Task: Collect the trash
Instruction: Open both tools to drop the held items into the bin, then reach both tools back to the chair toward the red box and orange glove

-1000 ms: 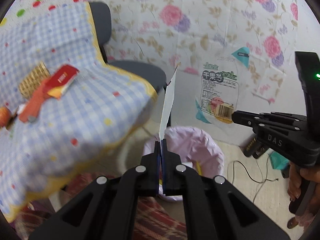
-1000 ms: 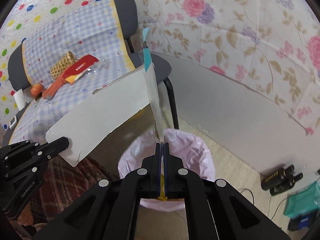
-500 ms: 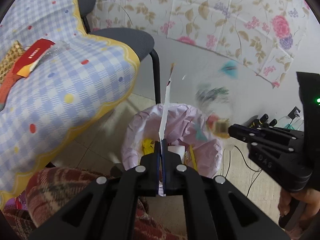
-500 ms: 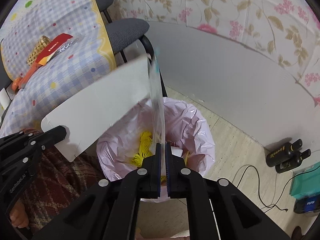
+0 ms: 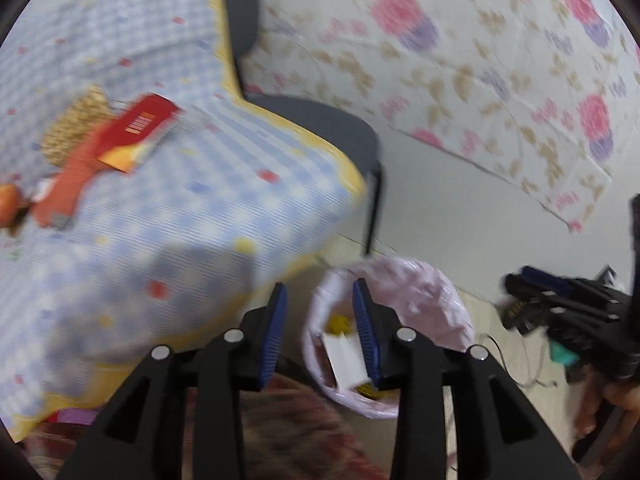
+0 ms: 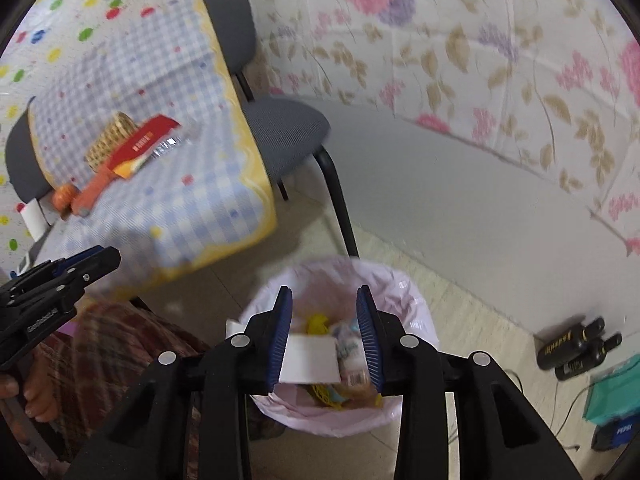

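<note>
Jaws of both the left gripper (image 5: 320, 334) and right gripper (image 6: 325, 334) have just been opening and hold nothing; the white card (image 6: 310, 360) and clear wrapper (image 6: 350, 354), light and flimsy, lie in the pink-lined bin (image 6: 416, 312). Remaining red packet (image 6: 144, 144) on the counter (image 6: 168, 204) looks thin; pinch its edge.

Both grippers have just been opening. The left gripper (image 5: 320, 300), which a second ago pinched a white card upright, now has parted jaws with nothing between them; the white card (image 6: 308, 356) lies inside the pink-lined bin (image 6: 416, 312). The right gripper (image 6: 325, 300) no longer clamps the clear printed wrapper (image 6: 352, 354); that wrapper sits in the bin just right of the card.
</note>
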Demonstrator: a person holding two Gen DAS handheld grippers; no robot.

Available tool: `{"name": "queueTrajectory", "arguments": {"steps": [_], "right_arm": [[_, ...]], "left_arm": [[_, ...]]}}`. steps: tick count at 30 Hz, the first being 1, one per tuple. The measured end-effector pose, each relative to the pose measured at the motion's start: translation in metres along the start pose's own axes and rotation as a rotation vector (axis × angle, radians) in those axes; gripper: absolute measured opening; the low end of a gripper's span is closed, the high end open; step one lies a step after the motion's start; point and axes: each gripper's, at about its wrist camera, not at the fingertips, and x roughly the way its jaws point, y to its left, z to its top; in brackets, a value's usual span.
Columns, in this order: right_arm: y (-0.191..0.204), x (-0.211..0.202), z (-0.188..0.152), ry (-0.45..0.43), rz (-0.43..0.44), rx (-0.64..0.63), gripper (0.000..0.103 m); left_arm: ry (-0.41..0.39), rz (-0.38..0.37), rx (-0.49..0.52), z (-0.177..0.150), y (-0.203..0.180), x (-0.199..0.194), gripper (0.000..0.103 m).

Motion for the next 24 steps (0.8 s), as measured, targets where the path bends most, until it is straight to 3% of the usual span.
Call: {"name": "queueTrajectory", "arguments": {"steps": [6,12,15,19,21,24], "right_arm": [[0.04,-0.017,0.039,-0.089,0.071,-0.079,0.035],[0.096,-0.004,0.074,-0.123,0.141,-0.195,0.036],[0.124,0.005,0.087,-0.133,0.166,-0.243,0.041],[0.157,0.023,0.101,-0.138,0.196,-0.281,0.041],[0.17,0.032,0.106,-0.139,0.214,-0.294,0.042],[0.192,0.048,0.113,-0.141,0.217,-0.31,0.044]], "left_arm": [[-0.089,0.137,-0.084,0.014,0.049,-0.04,0.038],[-0.138,0.231,-0.171,0.018,0.096,-0.067,0.038],[-0.162,0.29,-0.211,0.021,0.123,-0.08,0.039],[-0.188,0.368,-0.246,0.023,0.155,-0.096,0.046],[-0.198,0.411,-0.259,0.023,0.172,-0.101,0.056],[-0.196,0.443,-0.272,0.023,0.191,-0.101,0.059]]}}
